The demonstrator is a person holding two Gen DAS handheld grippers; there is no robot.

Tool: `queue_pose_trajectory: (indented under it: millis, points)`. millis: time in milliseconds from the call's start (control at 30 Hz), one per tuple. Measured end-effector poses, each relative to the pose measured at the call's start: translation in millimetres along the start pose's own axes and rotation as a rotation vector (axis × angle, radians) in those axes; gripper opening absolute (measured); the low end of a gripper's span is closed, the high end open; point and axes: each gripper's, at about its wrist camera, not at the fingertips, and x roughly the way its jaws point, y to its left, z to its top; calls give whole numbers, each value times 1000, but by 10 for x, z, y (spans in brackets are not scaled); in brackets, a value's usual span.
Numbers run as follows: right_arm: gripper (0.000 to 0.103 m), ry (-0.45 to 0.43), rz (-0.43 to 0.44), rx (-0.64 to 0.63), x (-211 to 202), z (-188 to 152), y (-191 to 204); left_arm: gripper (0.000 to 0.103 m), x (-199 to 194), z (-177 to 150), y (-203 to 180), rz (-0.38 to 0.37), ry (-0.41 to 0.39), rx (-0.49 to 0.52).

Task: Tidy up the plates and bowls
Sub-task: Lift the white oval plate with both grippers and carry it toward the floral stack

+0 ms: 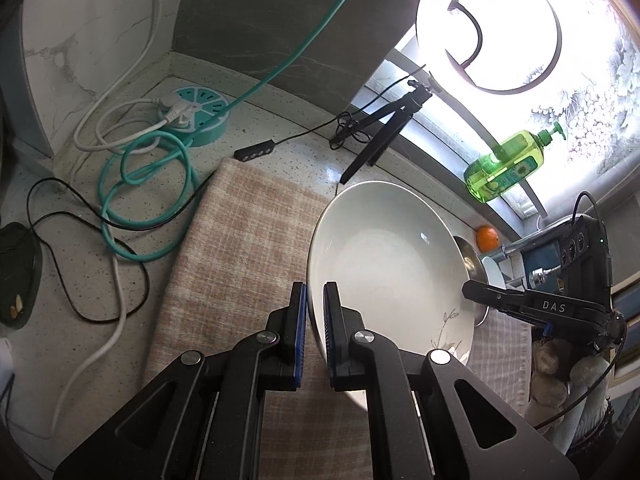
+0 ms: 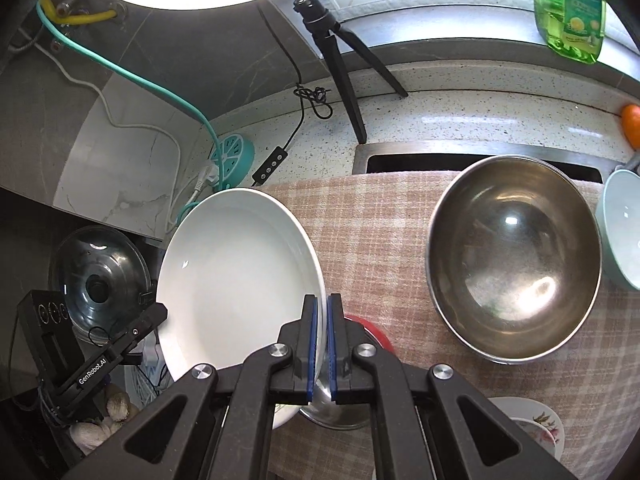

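Note:
A large white plate point(image 1: 384, 256) with a small leaf print hangs tilted above the checked cloth point(image 1: 240, 248), held at two opposite rims. My left gripper point(image 1: 315, 304) is shut on its near-left rim. The right gripper point(image 1: 468, 290) pinches the far-right rim. In the right wrist view the same plate point(image 2: 236, 276) sits left of centre, with my right gripper point(image 2: 322, 312) shut on its right rim and the left gripper point(image 2: 160, 312) at its left edge. A big steel bowl point(image 2: 516, 264) and a pale teal bowl point(image 2: 620, 232) stand on the cloth point(image 2: 380, 216).
Under the right gripper lie a red item point(image 2: 372, 332), a small steel bowl point(image 2: 332, 416) and a floral bowl point(image 2: 536, 432). A glass pot lid point(image 2: 100, 276) lies at the left. Cables and a teal socket hub point(image 1: 196, 116), a tripod point(image 2: 340, 60), a green soap bottle point(image 1: 504, 164) and an orange point(image 1: 487, 238) line the back.

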Motion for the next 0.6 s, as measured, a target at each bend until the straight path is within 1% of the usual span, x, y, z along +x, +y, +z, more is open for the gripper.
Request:
queue_pose_trajectory:
  millis: [233,600]
  points:
    - [5,-23,-10,42,-228,-108,-218,6,42,-81,-248,-27,16,36]
    - [5,-25,-14,63,-454,-284,-476,6,86,-269,-494,-42,30,45]
